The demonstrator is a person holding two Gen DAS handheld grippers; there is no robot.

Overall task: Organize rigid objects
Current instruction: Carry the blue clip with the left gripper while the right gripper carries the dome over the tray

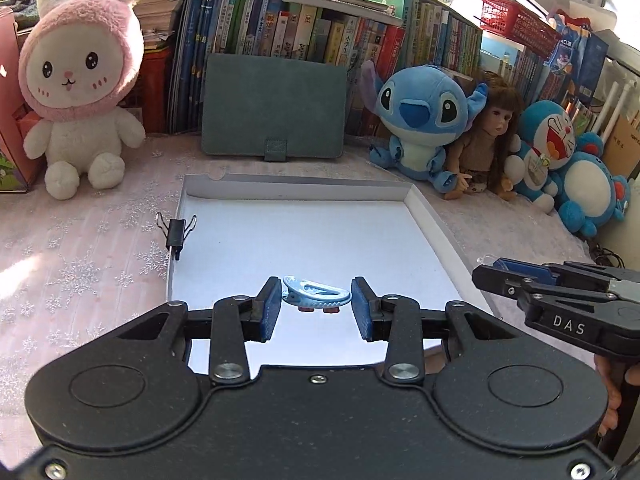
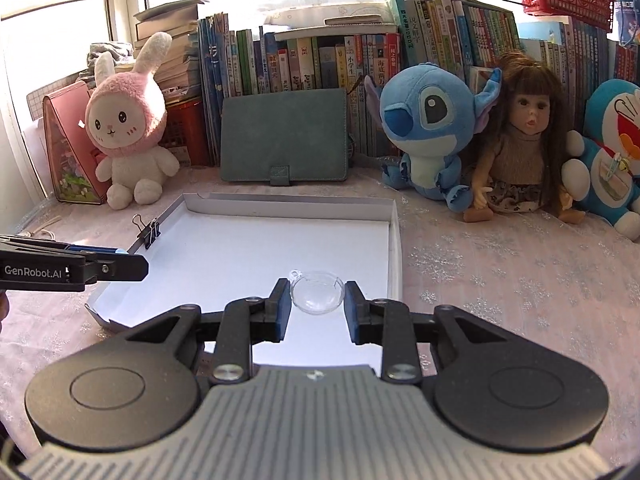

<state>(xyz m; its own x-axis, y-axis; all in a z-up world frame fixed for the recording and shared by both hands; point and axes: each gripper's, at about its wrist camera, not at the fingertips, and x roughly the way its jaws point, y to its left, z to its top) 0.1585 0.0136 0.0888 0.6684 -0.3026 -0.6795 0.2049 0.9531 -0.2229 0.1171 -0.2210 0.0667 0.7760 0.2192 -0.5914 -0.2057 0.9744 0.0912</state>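
A shallow white box lid [image 1: 424,216] lies on the pink cloth; it also shows in the right wrist view [image 2: 394,240]. My left gripper [image 1: 316,304] is open around a light blue plastic clip [image 1: 316,294] that rests in the lid, pads apart from it on both sides. My right gripper [image 2: 317,304] is open around a clear plastic half-sphere [image 2: 317,291] in the lid. The right gripper also shows at the right of the left wrist view [image 1: 486,274]. The left gripper shows at the left of the right wrist view [image 2: 136,266].
A black binder clip [image 1: 176,232] grips the lid's left wall [image 2: 149,232]. Behind the lid stand a green case [image 1: 274,106], a pink bunny plush [image 1: 80,92], a Stitch plush [image 1: 420,120], a doll [image 1: 490,140], a Doraemon plush [image 1: 552,148] and rows of books [image 1: 320,32].
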